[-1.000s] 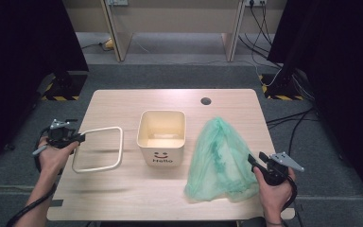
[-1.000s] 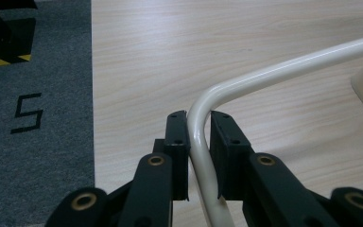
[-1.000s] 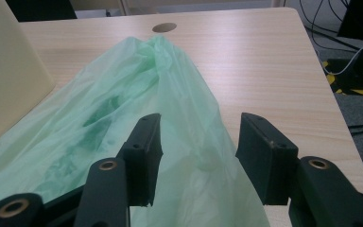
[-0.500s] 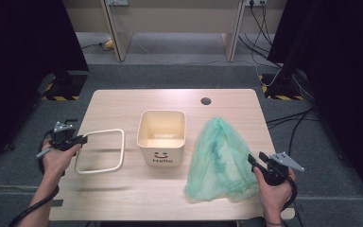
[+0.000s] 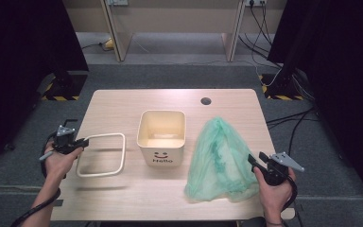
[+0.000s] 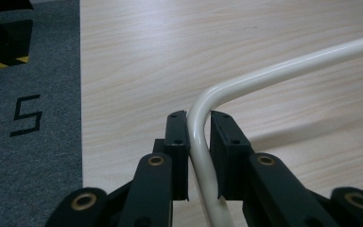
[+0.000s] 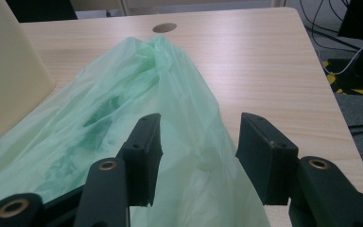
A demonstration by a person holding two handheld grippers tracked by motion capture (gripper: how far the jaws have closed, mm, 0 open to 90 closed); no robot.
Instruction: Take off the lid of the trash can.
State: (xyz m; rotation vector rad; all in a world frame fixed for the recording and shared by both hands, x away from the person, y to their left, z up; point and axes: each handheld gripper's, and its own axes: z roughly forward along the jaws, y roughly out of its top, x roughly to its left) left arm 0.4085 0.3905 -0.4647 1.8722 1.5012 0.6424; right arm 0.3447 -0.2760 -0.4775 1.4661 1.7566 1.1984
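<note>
A cream wire frame (image 5: 100, 154), a rounded rectangle of thin tube, sits at the left of the table, its left edge clamped in the left gripper (image 6: 199, 137). A crumpled, translucent green plastic bag (image 5: 220, 161) lies spread on the right, its edge between the open right gripper (image 7: 199, 142).

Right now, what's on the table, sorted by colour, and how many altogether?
Cream: 2, the bin and the frame
Green: 1, the plastic bag
Total: 3
</note>
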